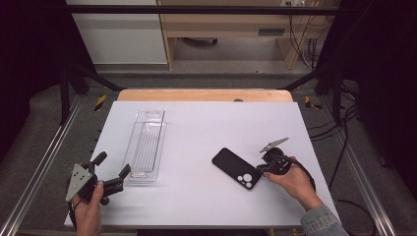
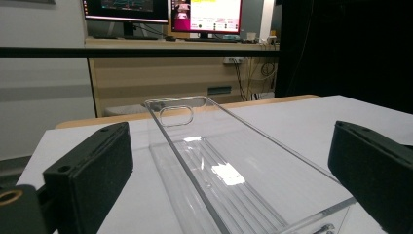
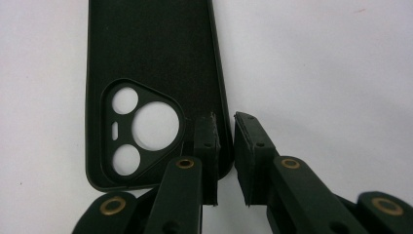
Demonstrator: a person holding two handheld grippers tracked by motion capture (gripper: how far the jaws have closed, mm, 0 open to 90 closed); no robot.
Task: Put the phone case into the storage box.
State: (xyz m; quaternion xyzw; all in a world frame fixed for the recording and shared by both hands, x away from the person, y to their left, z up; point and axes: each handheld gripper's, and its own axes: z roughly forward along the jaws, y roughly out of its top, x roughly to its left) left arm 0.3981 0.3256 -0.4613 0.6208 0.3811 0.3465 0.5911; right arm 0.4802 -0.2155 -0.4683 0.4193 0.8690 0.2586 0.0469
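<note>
Right claw is pinching the black phone case by its side edge near the camera cutout; jaws are nearly together with the rim between them. Case is lying flat on the white tabletop, at about 4 o'clock. Left claw is sitting spread at 8 o'clock, gripping nothing, facing the clear tray.

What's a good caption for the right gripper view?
Right gripper pinching the side wall of a black phone case.

Grey floor, wooden desk bearing lit monitors.
</note>
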